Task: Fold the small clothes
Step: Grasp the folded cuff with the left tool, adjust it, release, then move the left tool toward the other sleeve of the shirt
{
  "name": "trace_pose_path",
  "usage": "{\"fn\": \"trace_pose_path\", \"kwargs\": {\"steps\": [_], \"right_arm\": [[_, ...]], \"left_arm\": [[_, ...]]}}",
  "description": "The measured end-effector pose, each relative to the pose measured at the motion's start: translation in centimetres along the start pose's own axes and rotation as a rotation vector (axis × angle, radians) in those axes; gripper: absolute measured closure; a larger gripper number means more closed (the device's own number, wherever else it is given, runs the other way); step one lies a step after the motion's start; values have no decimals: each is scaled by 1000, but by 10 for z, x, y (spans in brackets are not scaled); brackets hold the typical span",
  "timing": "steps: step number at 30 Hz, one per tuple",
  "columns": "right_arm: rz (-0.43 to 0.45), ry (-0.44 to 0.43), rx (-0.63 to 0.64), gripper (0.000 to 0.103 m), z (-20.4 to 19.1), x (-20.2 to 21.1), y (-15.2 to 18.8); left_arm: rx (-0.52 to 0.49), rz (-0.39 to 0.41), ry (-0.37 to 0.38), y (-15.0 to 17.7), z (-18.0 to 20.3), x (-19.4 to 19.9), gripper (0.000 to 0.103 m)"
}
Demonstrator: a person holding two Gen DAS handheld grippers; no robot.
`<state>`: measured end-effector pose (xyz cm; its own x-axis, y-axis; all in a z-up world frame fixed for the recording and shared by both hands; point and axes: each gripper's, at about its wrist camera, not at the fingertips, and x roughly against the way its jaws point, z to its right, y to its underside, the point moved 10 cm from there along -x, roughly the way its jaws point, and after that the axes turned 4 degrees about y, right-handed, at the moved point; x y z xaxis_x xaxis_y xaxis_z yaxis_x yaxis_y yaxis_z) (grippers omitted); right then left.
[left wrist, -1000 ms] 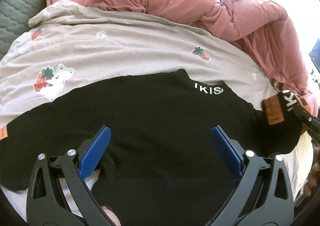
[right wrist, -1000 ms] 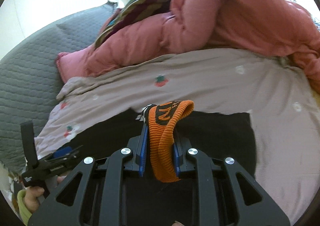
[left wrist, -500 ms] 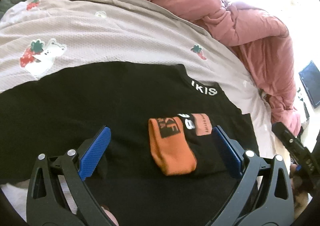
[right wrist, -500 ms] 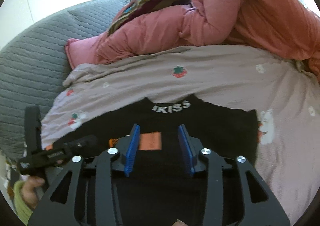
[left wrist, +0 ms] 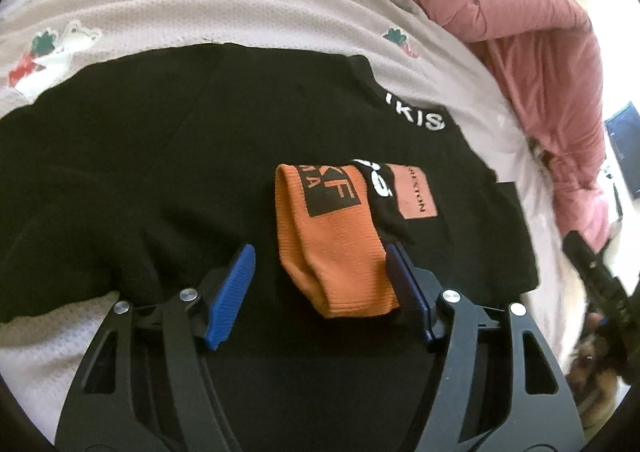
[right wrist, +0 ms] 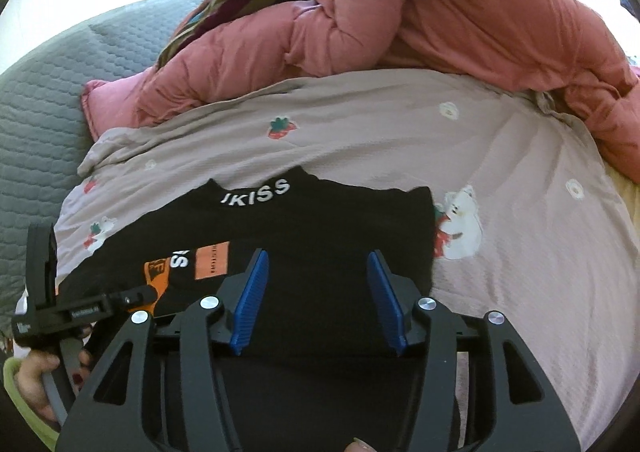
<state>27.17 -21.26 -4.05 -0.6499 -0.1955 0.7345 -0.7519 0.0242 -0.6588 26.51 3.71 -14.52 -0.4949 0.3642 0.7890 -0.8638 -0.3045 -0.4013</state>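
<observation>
An orange-cuffed sleeve [left wrist: 340, 236] lies folded across a black "IKISS" top [left wrist: 200, 156] spread on a bear-print bedsheet [left wrist: 200, 4]. The left gripper [left wrist: 320, 284], jaws just closing, brackets the cuff, seemingly to grip it; the right gripper [right wrist: 316, 300], just opening, hovers empty.

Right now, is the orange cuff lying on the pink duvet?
No, the orange cuff lies folded on the black top, clear of the pink duvet.

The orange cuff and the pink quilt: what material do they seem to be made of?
The orange cuff looks like ribbed knit, matte: fine parallel ridges run along it. The pink quilt seems a padded woven fabric with a faint sheen: puffy folds and soft highlights.
</observation>
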Motion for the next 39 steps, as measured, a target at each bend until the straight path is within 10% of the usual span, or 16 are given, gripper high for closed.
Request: {"fn": "trace_pose_path", "kwargs": {"steps": [5, 9, 31, 39], "right_arm": [[-3, 5, -19, 53, 7, -1, 2], [2, 4, -23, 53, 8, 1, 1], [-47, 29, 71, 50, -3, -14, 12], [-137, 9, 127, 47, -21, -41, 32]], "left_arm": [[-52, 66, -39, 0, 8, -1, 90], [-70, 127, 11, -10, 17, 19, 98], [-101, 211, -87, -28, -3, 69, 90], [-227, 39, -135, 4, 10, 17, 58]]}}
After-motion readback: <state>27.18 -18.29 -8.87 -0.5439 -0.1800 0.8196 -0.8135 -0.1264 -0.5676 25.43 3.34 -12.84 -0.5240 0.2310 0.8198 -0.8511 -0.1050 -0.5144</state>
